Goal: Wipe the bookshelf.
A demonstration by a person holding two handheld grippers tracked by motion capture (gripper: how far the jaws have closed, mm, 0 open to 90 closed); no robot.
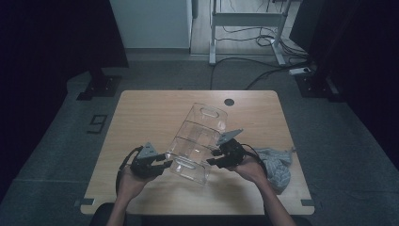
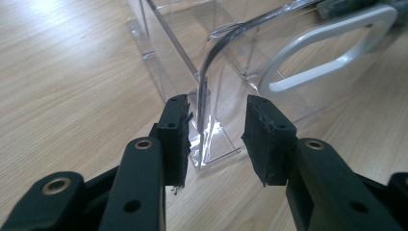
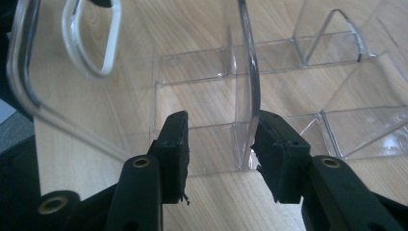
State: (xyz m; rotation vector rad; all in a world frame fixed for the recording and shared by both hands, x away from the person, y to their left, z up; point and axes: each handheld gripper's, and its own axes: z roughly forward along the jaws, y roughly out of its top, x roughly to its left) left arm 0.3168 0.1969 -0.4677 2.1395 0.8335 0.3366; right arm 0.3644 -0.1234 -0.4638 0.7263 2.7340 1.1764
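Note:
A clear plastic bin (image 1: 197, 141) with inner dividers and cut-out handles lies slantwise on the wooden table (image 1: 150, 113). My left gripper (image 1: 167, 165) is at the bin's near left corner. In the left gripper view its jaws (image 2: 216, 139) straddle the bin's upright wall edge (image 2: 204, 96), which stands close to the left pad and clear of the right one. My right gripper (image 1: 212, 157) is at the bin's right side. In the right gripper view its jaws (image 3: 221, 144) straddle a thin wall (image 3: 250, 86) that touches the right pad, with a gap to the left pad.
A crumpled grey cloth (image 1: 277, 165) lies on the table just right of my right hand. A small round black grommet (image 1: 229, 101) sits near the table's far edge. Cables and a desk frame are on the floor beyond.

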